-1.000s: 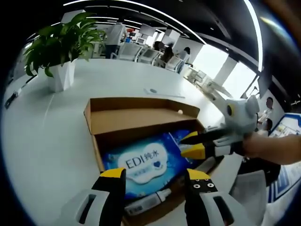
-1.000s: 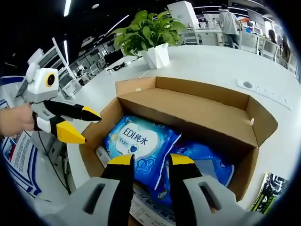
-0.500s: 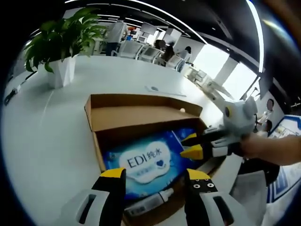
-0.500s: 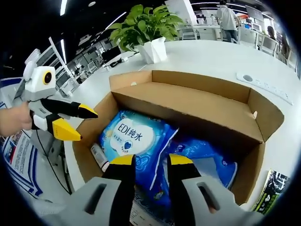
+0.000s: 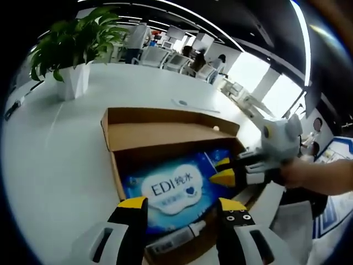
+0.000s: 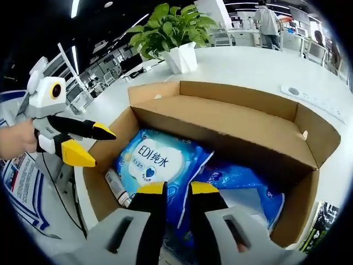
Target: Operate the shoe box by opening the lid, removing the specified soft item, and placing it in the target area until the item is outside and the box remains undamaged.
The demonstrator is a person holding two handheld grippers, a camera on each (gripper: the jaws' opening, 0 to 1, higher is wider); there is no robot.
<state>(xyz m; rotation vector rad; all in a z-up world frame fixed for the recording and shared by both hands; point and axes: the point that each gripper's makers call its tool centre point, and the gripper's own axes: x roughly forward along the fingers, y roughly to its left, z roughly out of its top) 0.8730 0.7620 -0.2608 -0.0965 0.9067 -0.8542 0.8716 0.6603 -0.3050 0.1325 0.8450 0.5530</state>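
Left gripper view: an open cardboard shoe box [image 5: 165, 138] sits on a white table [image 5: 49, 149], its lid flap folded back. Inside lies a blue pack of wet wipes [image 5: 171, 190] with a white label, and a small white tube [image 5: 176, 236] rests along the near wall. The left gripper [image 5: 179, 212] hovers above the near edge of the box, its yellow-tipped jaws spread apart with nothing between them. The right gripper [image 5: 223, 171] reaches in from the right, held by a hand [image 5: 300, 174], its tips over the right side of the wipes pack. A potted plant [image 5: 71, 52] stands well behind the box.

Right gripper view: the same box [image 6: 231, 121] with the wipes pack [image 6: 157, 163] at left and a second blue soft pack [image 6: 242, 185] at right. The right gripper [image 6: 171, 189] sits low over the pack's edge, jaws narrowed to a small gap; whether they pinch the wrapper cannot be told. The left gripper [image 6: 91, 143] hangs over the box's left edge, jaws parted and empty. The tube [image 6: 117, 186] lies by the left wall. The plant [image 6: 168, 33] stands beyond.
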